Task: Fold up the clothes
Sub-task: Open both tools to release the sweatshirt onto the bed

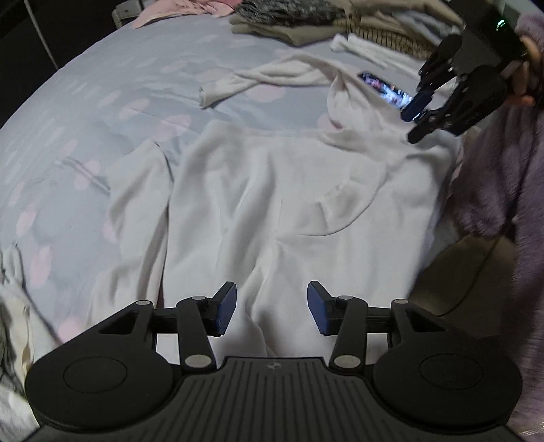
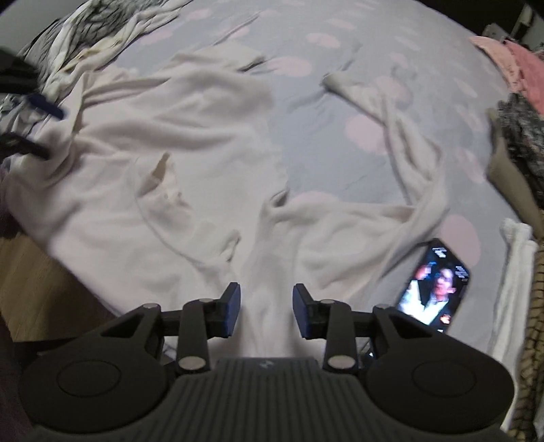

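Note:
A cream hoodie (image 1: 272,190) lies spread on the bed, one sleeve (image 1: 258,78) stretched away at the far side. My left gripper (image 1: 272,309) hangs open over the garment's near edge, a soft fold of cloth below the gap and neither pad pressing it. In the right wrist view the same hoodie (image 2: 163,142) fills the left half. My right gripper (image 2: 267,311) is open over its bunched neck area, with a ridge of fabric running between the fingers but untouched by the pads. Each gripper shows in the other's view: the right gripper (image 1: 412,124) and the left gripper (image 2: 47,132).
The bed sheet (image 1: 102,102) is grey with pink spots. A lit phone (image 2: 435,289) lies beside the hoodie near my right gripper. Piles of clothes (image 1: 306,20) line the far edge, more clothes (image 2: 520,136) sit at the right. A purple sleeve (image 1: 503,187) holds the right tool. Wooden floor (image 2: 34,272) shows past the bed's edge.

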A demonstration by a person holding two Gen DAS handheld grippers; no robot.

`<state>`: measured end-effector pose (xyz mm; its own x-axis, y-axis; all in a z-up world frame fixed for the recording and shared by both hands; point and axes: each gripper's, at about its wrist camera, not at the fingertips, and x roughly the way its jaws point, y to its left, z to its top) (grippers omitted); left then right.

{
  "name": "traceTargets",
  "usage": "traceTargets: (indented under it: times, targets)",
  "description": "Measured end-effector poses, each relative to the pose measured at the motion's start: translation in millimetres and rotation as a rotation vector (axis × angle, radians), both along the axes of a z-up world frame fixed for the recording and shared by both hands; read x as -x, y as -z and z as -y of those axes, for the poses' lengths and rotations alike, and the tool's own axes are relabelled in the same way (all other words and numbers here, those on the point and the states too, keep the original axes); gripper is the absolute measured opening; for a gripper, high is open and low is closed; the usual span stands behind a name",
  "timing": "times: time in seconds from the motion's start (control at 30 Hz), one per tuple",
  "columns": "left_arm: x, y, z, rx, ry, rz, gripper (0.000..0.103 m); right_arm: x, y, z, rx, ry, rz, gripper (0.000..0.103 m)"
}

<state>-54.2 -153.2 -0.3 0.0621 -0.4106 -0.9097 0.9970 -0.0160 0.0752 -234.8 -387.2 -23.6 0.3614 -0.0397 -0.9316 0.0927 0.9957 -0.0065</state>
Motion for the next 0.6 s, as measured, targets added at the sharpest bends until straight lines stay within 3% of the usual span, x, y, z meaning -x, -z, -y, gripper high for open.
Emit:
traceTargets:
  times: [0.27,0.43,0.53,0.6]
  targets:
    - [-19,39,3,-0.038,-0.024,0.008,0.042,-3,28,-6,-0.036,-0.052,-0.048,0.038]
    - [-33,45,-1,-0.075,-0.069,-0.045,0.03,-2,43,0,-0.067,-0.053,-0.081,0.038]
    - [-39,46,-2,-0.087,-0.101,-0.061,0.015,2,50,3,-0.091,-0.052,-0.089,0.037]
    - [-42,44,-3,-0.09,-0.125,-0.08,0.01,5,49,4,-0.107,-0.055,-0.077,0.028]
